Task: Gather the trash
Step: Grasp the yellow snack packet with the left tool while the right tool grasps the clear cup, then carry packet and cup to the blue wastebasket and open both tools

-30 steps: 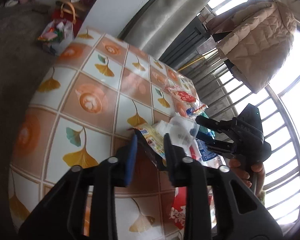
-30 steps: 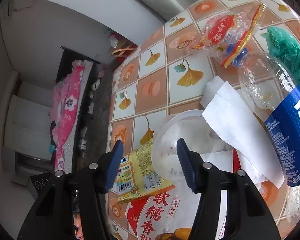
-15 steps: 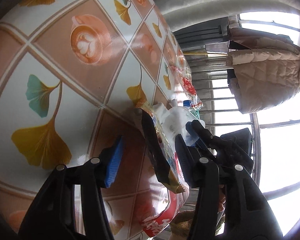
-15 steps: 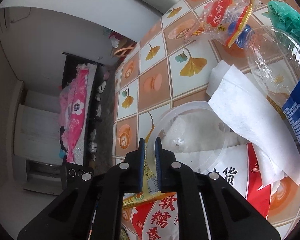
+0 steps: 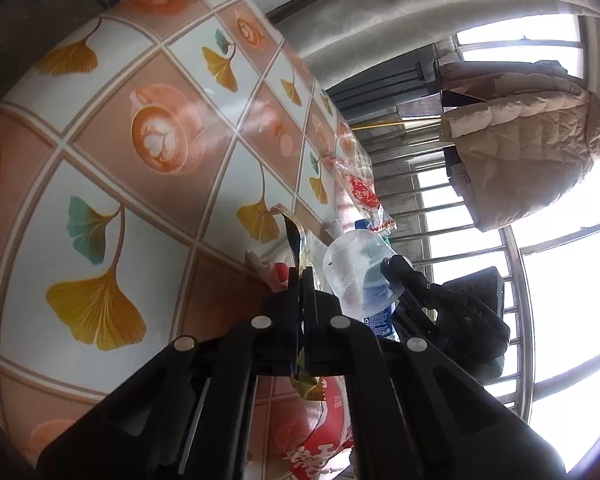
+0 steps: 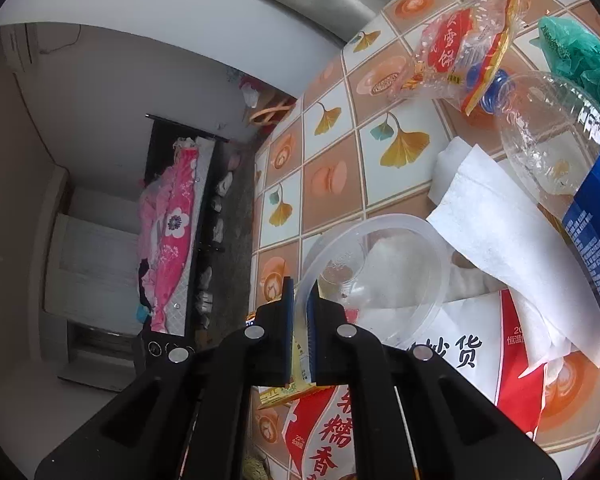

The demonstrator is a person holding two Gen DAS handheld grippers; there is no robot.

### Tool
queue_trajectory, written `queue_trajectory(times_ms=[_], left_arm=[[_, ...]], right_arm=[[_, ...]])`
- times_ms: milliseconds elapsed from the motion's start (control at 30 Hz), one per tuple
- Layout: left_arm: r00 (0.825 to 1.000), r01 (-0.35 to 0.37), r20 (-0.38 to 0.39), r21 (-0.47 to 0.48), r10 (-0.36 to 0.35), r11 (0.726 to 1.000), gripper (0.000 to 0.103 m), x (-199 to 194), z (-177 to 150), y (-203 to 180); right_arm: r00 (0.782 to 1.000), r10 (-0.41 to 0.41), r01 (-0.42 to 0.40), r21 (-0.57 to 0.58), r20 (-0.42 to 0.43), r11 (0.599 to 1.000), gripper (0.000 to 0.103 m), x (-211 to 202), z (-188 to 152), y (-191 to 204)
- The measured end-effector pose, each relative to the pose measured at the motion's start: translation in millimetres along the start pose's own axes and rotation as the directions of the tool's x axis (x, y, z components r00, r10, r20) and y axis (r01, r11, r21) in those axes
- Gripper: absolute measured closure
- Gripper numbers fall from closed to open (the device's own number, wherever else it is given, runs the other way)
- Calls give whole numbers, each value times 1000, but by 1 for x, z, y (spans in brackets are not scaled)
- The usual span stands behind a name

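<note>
My left gripper [image 5: 301,276] is closing hard onto a yellow snack wrapper [image 5: 294,236], which stands edge-on between its pressed pads. Right beside it, my right gripper [image 5: 392,264] grips a clear plastic cup [image 5: 352,268]. In the right wrist view, the right gripper [image 6: 300,300] is closing on the cup [image 6: 400,280], pads pinching its near rim. The yellow wrapper [image 6: 288,390] shows just under those fingers. Both lie at the near end of a trash heap on the tiled table [image 5: 160,200].
Around the cup lie a red-and-white snack bag [image 6: 380,420], white tissue [image 6: 500,240], a clear bottle with a blue label [image 6: 548,152], a clear red-printed wrapper [image 6: 460,40] and a green bag [image 6: 572,52]. A barred window [image 5: 480,240] and a hanging coat [image 5: 520,152] stand beyond the table.
The left jaws, open around the yellow wrapper before, are now shut on it. The right jaws went from wide around the cup to pinched on its rim.
</note>
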State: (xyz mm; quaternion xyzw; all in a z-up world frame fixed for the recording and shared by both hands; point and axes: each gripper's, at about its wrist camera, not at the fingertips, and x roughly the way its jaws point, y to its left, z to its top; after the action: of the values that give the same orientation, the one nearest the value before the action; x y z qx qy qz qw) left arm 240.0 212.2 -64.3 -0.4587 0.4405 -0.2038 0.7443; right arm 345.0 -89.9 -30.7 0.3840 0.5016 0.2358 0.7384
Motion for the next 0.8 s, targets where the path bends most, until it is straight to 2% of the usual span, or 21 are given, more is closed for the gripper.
queue_trajectory(times_ms=[200, 433, 633, 800], left_arm=[[997, -14, 79, 93, 6, 996, 103, -32, -1, -29], [993, -8, 120, 201, -16, 979, 103, -56, -8, -68], [993, 0, 114, 316, -38, 949, 103, -59, -27, -112], [995, 28, 74, 416, -65, 909, 103, -48, -47, -151]], right_arm=[[998, 55, -55, -5, 30, 998, 97, -21, -3, 7], [990, 129, -126, -44, 64, 991, 97, -55, -12, 25], [978, 173, -163, -93, 116, 982, 97, -98, -25, 37], [965, 189, -170, -116, 179, 979, 97, -144, -40, 34]])
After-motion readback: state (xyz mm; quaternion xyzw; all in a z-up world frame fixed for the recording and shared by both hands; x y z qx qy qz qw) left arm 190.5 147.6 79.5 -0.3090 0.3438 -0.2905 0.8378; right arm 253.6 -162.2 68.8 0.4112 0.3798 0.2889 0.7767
